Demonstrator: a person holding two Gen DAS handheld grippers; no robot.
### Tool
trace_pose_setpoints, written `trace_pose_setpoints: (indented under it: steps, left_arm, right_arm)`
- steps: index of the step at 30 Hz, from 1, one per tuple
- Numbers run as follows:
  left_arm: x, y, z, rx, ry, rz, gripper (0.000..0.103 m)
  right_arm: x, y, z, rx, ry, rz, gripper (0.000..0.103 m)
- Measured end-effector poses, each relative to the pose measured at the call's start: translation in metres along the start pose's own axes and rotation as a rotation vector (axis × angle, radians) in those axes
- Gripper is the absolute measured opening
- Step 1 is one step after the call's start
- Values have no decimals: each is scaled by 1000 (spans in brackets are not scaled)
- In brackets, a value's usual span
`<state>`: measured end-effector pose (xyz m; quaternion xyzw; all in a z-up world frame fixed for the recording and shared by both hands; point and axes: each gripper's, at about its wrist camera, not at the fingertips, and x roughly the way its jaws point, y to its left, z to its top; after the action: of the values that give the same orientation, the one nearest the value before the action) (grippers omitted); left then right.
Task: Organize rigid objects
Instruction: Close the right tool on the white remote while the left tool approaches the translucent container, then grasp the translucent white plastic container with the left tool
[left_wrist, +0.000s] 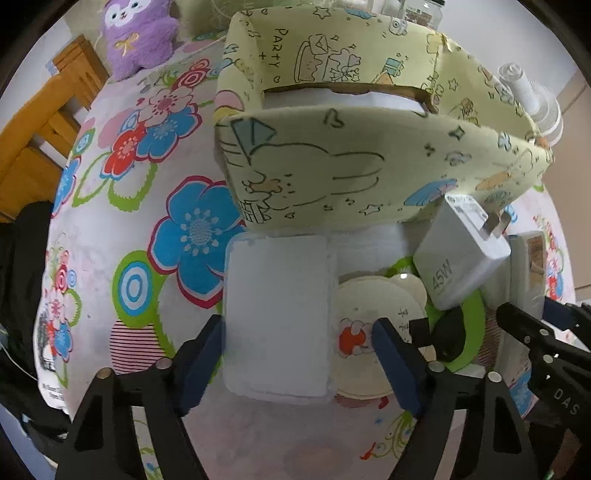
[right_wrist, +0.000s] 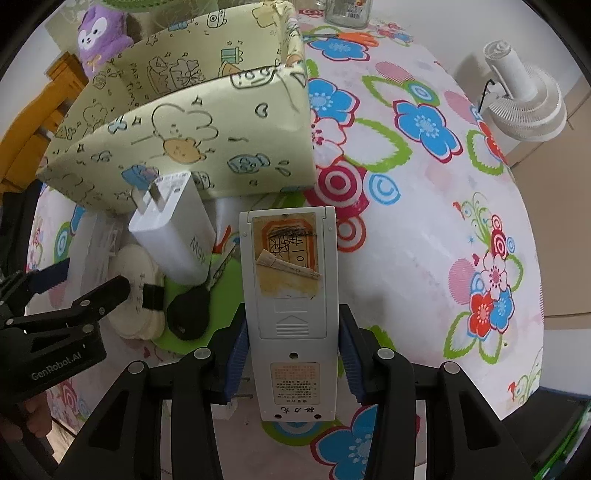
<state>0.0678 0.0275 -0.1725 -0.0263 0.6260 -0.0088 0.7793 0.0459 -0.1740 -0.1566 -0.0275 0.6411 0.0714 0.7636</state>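
Left wrist view: left gripper (left_wrist: 297, 347) jaws wide, straddling white case (left_wrist: 277, 317) flat on counter (left_wrist: 147, 229), long axis pointing ahead toward yellow box (left_wrist: 332, 166); not yet clamped.

Right wrist view: right gripper (right_wrist: 293, 363) jaws just beside remote's (right_wrist: 291, 295) sides, contact unclear; remote lengthwise between them, box (right_wrist: 184, 147) ahead-left.

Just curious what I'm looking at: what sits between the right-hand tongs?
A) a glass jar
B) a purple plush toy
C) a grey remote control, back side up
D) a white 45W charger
C: the grey remote control lies between the right tongs, battery cover up.
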Motion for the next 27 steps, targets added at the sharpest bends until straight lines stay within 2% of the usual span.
trace_pose_setpoints:
  steps: [4,8,17,27]
  left_arm:
    - [0,6,4,-20,0,-57,62]
    - [-3,-1,2,4,-12,-34,61]
    - [-22,-24,-11,50,1,-79,60]
    - [-53,-31,-4,64,-55,-71,60]
  right_arm:
    - [8,-1,13,-1,4,2,48]
    - [5,12,16,-13,10,8,48]
    - [-6,20,16,-17,-17,21,48]
    - [-37,23,12,-11,-78,40,48]
